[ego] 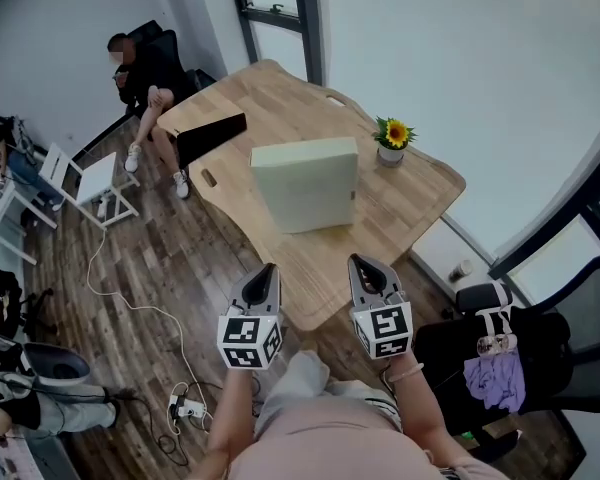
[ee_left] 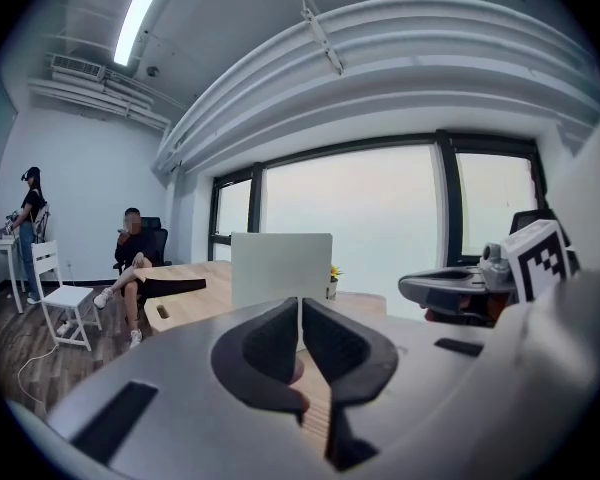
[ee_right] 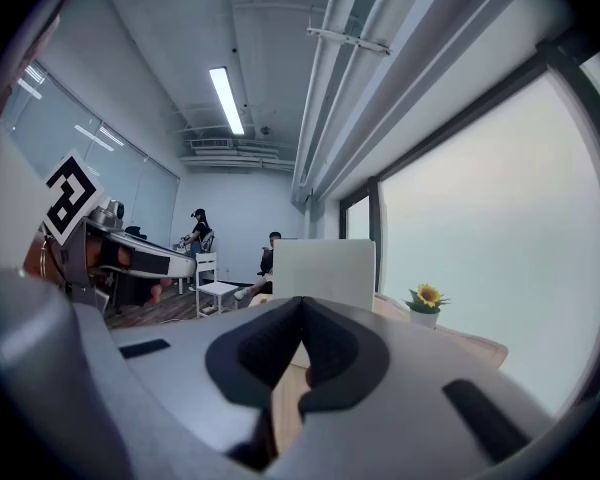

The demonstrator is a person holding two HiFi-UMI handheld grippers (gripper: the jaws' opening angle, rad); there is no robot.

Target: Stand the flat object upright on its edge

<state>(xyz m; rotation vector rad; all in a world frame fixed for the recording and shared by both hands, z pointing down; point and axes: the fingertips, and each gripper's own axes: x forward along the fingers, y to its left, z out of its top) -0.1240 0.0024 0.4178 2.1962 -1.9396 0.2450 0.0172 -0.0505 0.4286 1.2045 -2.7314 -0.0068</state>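
the flat box [ego: 305,183] stands upright on its edge in the middle of the table [ego: 280,98], bare wood all round it. left gripper [ego: 268,269] and right gripper [ego: 360,262] hover at the table's near edge, fingers pressed together on nothing.

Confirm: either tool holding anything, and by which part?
Nothing held. Left tool and right tool are shut, empty, clear of the upright box.
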